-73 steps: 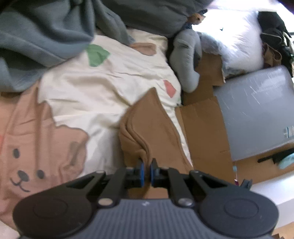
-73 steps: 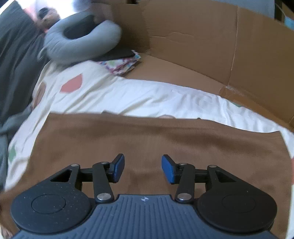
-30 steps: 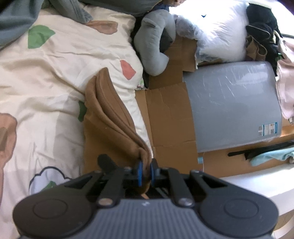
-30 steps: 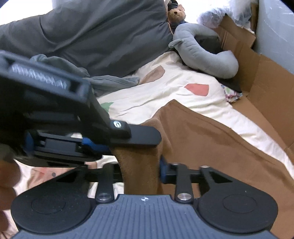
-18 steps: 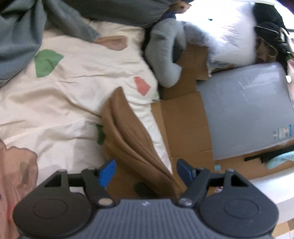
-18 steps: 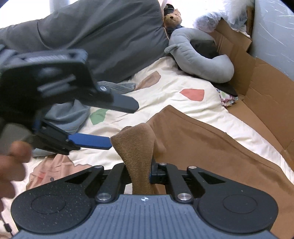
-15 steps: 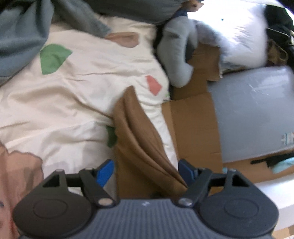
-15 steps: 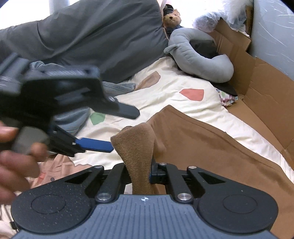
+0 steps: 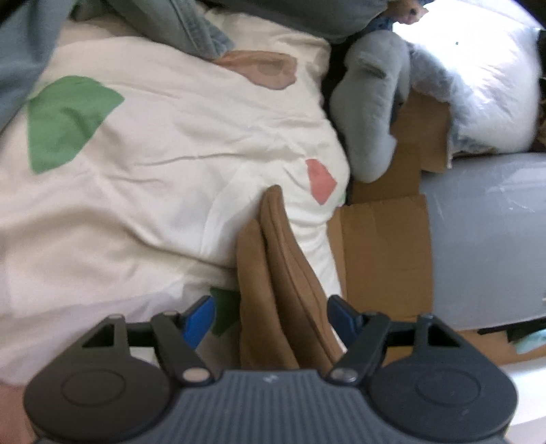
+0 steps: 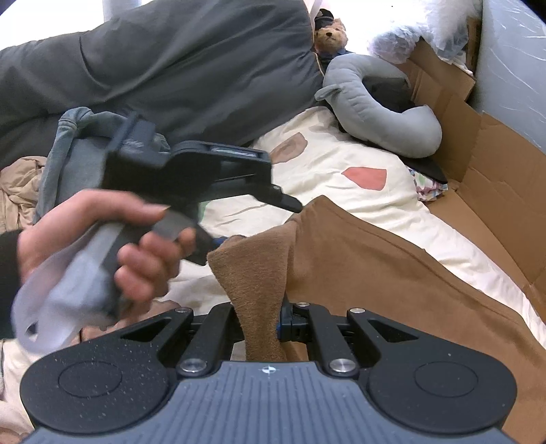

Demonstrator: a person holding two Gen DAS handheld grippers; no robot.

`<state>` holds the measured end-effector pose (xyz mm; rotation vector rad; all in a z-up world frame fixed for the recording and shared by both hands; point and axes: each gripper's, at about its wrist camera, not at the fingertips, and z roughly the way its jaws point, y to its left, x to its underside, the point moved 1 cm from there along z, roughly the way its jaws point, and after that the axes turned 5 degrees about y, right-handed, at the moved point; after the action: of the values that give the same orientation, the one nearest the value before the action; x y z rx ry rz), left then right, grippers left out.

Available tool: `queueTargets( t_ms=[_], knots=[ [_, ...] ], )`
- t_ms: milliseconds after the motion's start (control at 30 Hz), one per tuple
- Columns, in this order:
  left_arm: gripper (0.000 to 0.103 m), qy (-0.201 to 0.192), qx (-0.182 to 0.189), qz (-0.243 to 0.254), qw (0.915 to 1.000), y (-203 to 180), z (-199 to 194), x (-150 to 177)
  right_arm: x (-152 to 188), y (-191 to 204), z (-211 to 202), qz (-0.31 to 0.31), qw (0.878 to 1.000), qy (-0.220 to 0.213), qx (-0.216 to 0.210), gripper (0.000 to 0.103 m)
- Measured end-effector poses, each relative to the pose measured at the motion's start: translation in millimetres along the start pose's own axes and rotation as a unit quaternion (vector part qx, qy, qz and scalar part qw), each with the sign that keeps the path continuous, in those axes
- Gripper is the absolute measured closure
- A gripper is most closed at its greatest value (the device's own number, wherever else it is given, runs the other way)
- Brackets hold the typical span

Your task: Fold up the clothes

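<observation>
A brown fleece garment (image 9: 283, 259) lies on the cream patterned bedsheet (image 9: 153, 153), its folded layers running away from me. My left gripper (image 9: 271, 317) straddles the near end of those layers; its jaws are closing, but the blue pads stand apart from the cloth. In the right wrist view my right gripper (image 10: 261, 324) is shut on a raised corner of the brown garment (image 10: 375, 266), which sticks up between its fingers. A hand (image 10: 102, 239) holds the left gripper (image 10: 256, 223) just left of that corner.
A grey elephant-shaped pillow (image 10: 385, 112) and a teddy bear (image 10: 331, 30) lie at the head of the bed. Cardboard (image 9: 385, 246) and a grey panel (image 9: 488, 239) border the right side. A dark grey duvet (image 10: 187, 58) and a grey-blue garment (image 9: 20, 51) are heaped at the left.
My left gripper let go of the brown corner, opened wide and drew away to the left and downward. My right gripper shut on that corner and has stayed put.
</observation>
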<state>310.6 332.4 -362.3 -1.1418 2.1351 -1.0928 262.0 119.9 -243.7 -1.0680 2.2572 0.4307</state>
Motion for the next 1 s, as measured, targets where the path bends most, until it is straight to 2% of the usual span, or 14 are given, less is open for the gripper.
queueTargets(
  t_ms=[200, 300, 367, 400, 433, 467, 500, 767, 1000],
  knots=[
    [0.03, 0.033, 0.005, 0.009, 0.9994, 1, 25, -14, 1, 4, 0, -0.007, 1.0, 0.002, -0.006, 0.098],
    [0.033, 0.034, -0.015, 0.025, 0.999, 2, 35, -15, 3, 4, 1, -0.009, 1.0, 0.003, -0.007, 0.098],
    [0.052, 0.045, -0.024, 0.034, 0.9981, 3, 43, -16, 4, 3, 1, -0.008, 1.0, 0.004, -0.008, 0.098],
    [0.056, 0.051, -0.028, 0.038, 0.9976, 3, 46, -16, 5, 2, 1, -0.006, 1.0, 0.004, -0.009, 0.098],
    [0.067, 0.049, -0.022, 0.039, 0.9978, 2, 45, -16, 5, 2, 1, -0.003, 1.0, 0.006, -0.012, 0.098],
    [0.083, 0.048, -0.015, 0.04, 0.9979, 2, 44, -17, 6, 2, 1, 0.0, 1.0, 0.008, -0.015, 0.098],
    [0.086, 0.045, -0.007, 0.039, 0.9982, 2, 42, -16, 7, 2, 1, -0.001, 1.0, 0.01, -0.018, 0.098],
    [0.092, 0.039, 0.009, 0.063, 0.9972, -27, 27, -11, 11, -9, -17, -0.004, 1.0, 0.003, -0.015, 0.098],
    [0.093, 0.028, 0.024, 0.098, 0.9945, -76, 23, 5, 16, -28, -45, -0.007, 1.0, -0.009, -0.018, 0.099]
  ],
)
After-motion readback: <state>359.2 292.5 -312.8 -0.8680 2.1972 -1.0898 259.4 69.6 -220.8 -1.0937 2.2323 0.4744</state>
